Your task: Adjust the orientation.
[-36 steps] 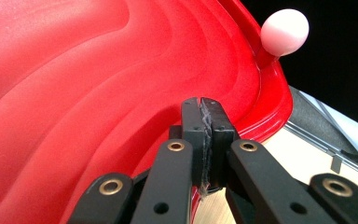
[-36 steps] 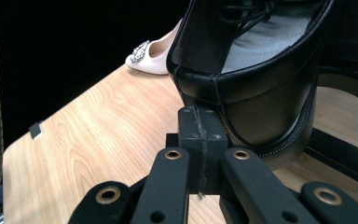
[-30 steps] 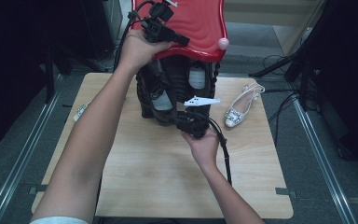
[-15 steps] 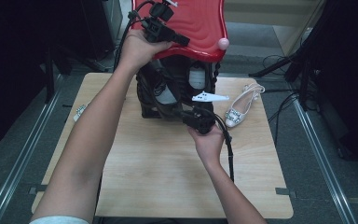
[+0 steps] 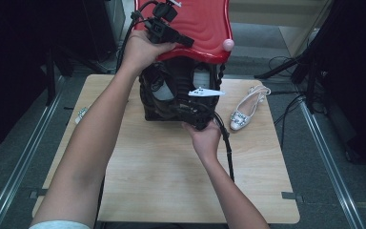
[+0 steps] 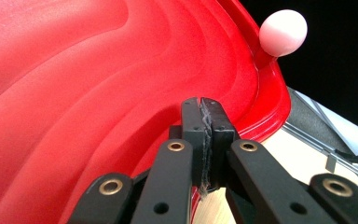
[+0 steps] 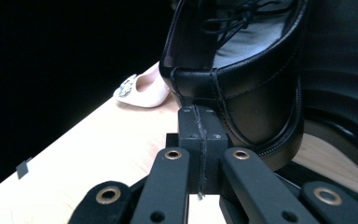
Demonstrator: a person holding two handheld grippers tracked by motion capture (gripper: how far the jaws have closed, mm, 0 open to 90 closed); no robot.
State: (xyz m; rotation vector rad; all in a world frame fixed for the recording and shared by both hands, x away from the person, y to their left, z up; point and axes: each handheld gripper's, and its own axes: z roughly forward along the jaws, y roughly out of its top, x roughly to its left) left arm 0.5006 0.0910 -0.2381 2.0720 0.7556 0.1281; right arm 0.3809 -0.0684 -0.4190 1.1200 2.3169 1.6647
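lid: red lid (image 5: 195, 28) kept raised by shut left gripper (image 5: 169, 29) | shoe: black shoe (image 7: 242, 88) at box mouth, right gripper (image 5: 198, 117) shifted toward white shoe (image 5: 243, 112), jaws pressed together at its heel | meaning: withdrawal judged underway

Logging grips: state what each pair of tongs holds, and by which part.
Left tongs: shut on the red lid's rim. Right tongs: shut on the black shoe's heel edge.
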